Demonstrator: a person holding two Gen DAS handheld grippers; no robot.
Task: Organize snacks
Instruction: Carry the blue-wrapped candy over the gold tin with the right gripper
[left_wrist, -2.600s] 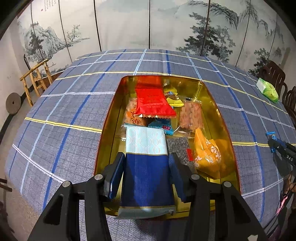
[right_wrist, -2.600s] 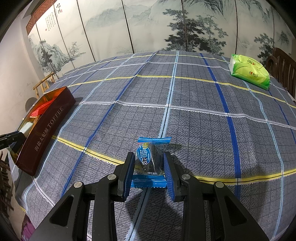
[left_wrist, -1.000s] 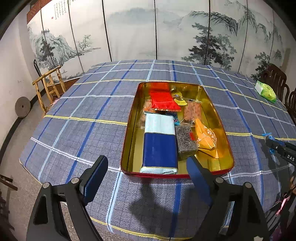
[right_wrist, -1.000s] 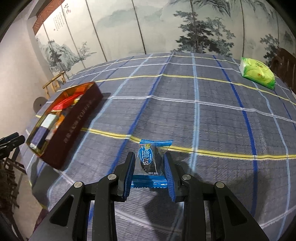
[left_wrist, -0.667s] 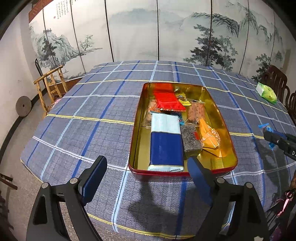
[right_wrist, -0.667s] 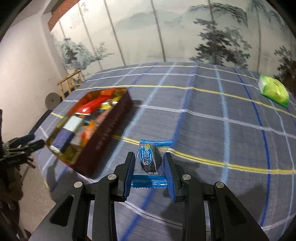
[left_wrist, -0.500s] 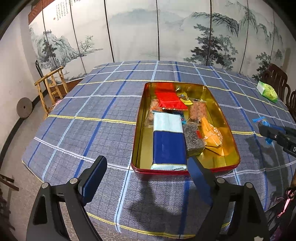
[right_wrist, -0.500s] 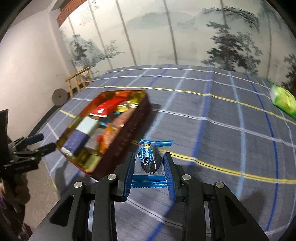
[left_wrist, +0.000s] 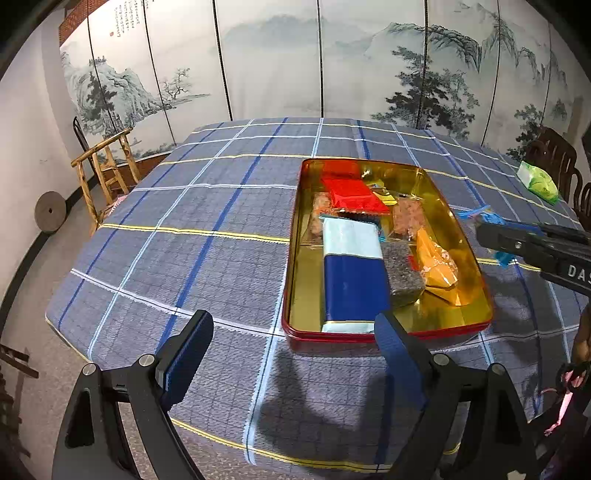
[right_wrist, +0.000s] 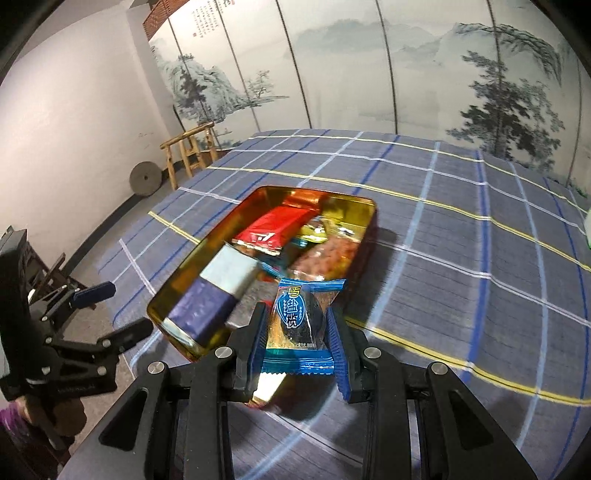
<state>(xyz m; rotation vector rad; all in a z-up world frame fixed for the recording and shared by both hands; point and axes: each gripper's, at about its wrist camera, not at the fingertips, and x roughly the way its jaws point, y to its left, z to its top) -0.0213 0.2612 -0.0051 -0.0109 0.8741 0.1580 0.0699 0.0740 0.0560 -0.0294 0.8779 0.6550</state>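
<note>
The left tongs (left_wrist: 291, 347) are a matte black frame of two angular arms with triangular cut-outs, each arm pinned by round silver screw heads near its elbow. Its fingers (left_wrist: 186, 354) are flat black blades faced with ribbed blue pads. The right tongs (right_wrist: 297, 332) share that build: black angular arms, four silver screw heads in a row, and blue ribbed pads on the inner faces of the fingers (right_wrist: 338, 354). Seen from the left wrist camera, the right tongs' side carries white letters "DAS" on black, with a small silver screw near the tip. A pink cord hangs by the lower right edge.
</note>
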